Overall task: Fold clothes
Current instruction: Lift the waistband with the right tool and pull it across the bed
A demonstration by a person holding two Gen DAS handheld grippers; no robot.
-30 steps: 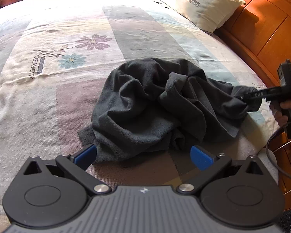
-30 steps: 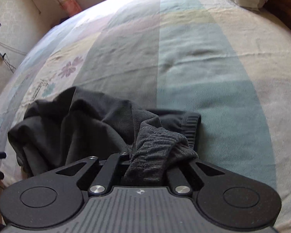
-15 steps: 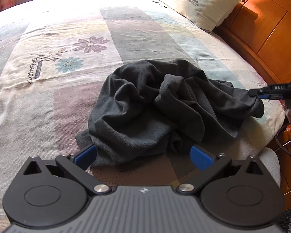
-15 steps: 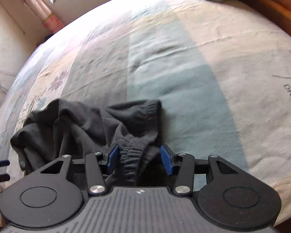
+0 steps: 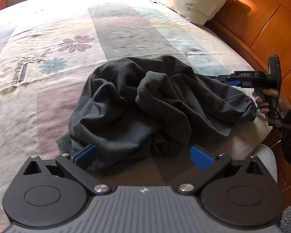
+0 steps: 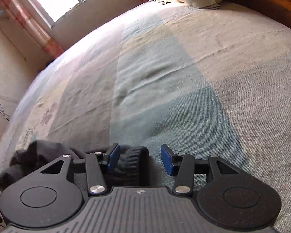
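Patchwork bedspread (image 5: pixel 48 101), dark fleece garment (image 5: pixel 145 104) crumpled near headboard (image 5: pixel 261 25). Both grippers spread, empty: left gripper (image 5: pixel 143 153), right gripper (image 6: pixel 139 158). Grab ribbed hem (image 6: pixel 133 155), then pull flat.

garment (image 5: pixel 149 104): matt dark fleecy cloth | bedspread (image 5: pixel 126 33): woven cloth, coarse | headboard (image 5: pixel 265 19): glossy wood

Right tool (image 6: pixel 139 160) off garment (image 5: pixel 155 104), apart.
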